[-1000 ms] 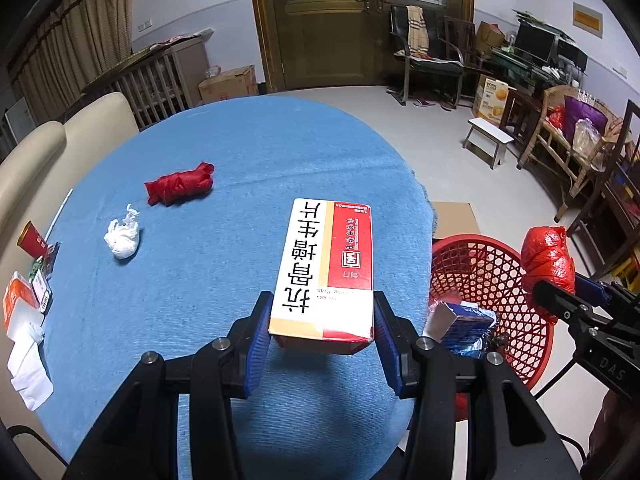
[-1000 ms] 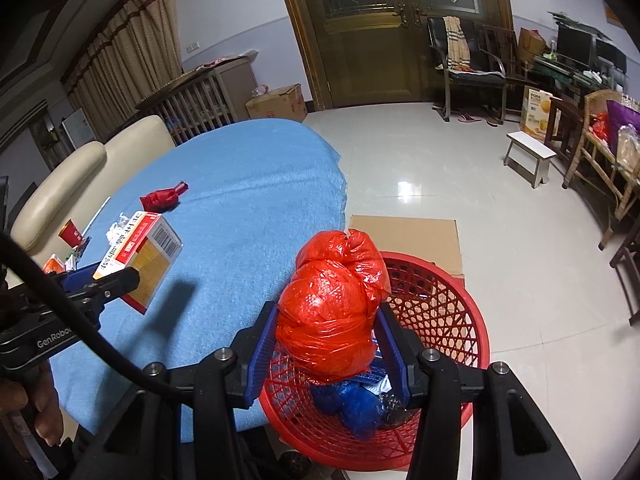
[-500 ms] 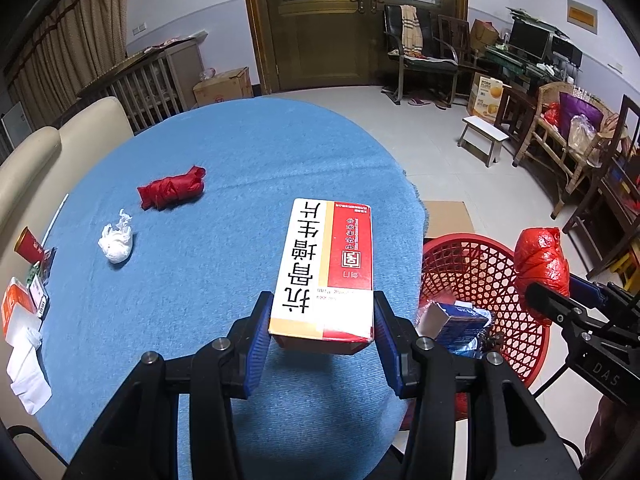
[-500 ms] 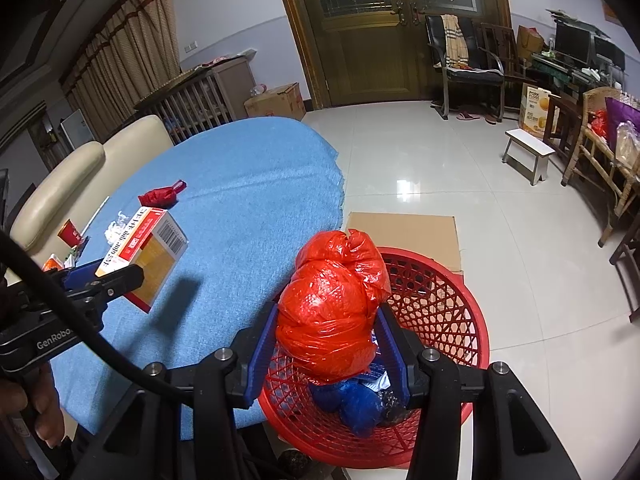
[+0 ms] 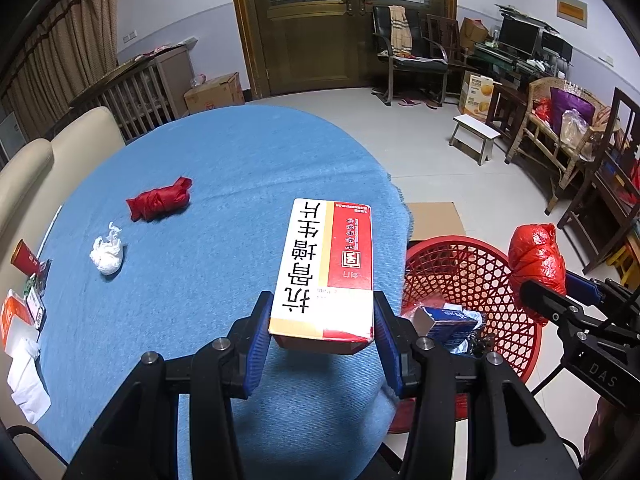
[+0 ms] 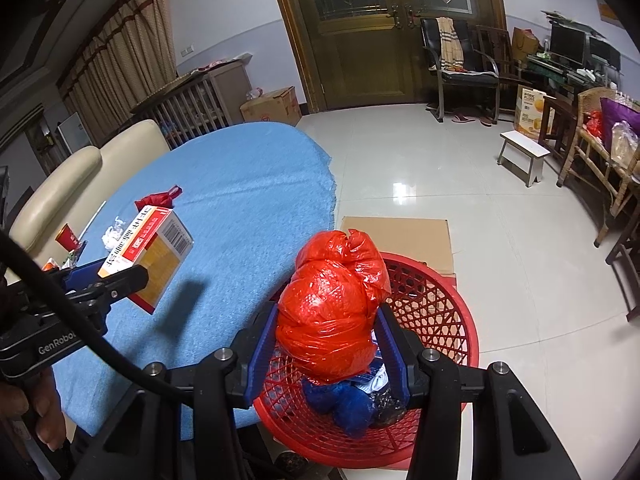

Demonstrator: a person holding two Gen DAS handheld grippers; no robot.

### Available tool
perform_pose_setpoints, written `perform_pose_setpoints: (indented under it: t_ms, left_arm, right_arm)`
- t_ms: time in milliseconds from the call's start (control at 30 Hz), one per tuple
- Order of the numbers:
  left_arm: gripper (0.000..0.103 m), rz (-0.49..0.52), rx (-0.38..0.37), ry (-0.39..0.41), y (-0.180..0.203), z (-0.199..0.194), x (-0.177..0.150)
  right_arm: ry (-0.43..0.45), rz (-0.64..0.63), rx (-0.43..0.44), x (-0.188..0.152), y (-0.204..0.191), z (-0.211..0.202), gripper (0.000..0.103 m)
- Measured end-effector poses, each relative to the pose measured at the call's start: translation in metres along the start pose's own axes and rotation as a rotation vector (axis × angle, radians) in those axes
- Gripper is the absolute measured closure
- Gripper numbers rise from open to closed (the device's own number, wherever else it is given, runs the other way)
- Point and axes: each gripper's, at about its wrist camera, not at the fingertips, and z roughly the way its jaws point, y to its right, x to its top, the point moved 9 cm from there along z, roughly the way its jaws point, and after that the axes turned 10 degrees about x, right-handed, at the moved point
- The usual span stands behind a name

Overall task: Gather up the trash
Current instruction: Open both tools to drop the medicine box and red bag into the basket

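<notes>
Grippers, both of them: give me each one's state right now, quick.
Left gripper: closed on the red-and-white box.
Right gripper: closed on the red plastic bag bundle, over the red basket.

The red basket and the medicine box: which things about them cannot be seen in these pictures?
- Red basket contents: right wrist view, mostly hidden behind the red bag in the right claw.
- Medicine box underside: left wrist view, faces away.
- Small print: too small.

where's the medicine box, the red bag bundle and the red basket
medicine box (image 5: 324, 268), left wrist view, on its printed top face
red bag bundle (image 6: 330, 308), right wrist view, on its crinkled middle
red basket (image 6: 448, 308), right wrist view, on the bare lattice wall
</notes>
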Motion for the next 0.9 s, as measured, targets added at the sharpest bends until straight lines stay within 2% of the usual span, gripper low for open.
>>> perform_pose_setpoints:
  t_ms: [900]
  left_arm:
    - [0.053, 0.106, -0.047, -0.015, 0.063, 0.005, 0.003]
  right_arm:
    - [-0.006, 0.075, -0.05, -0.007, 0.052, -0.011, 0.051]
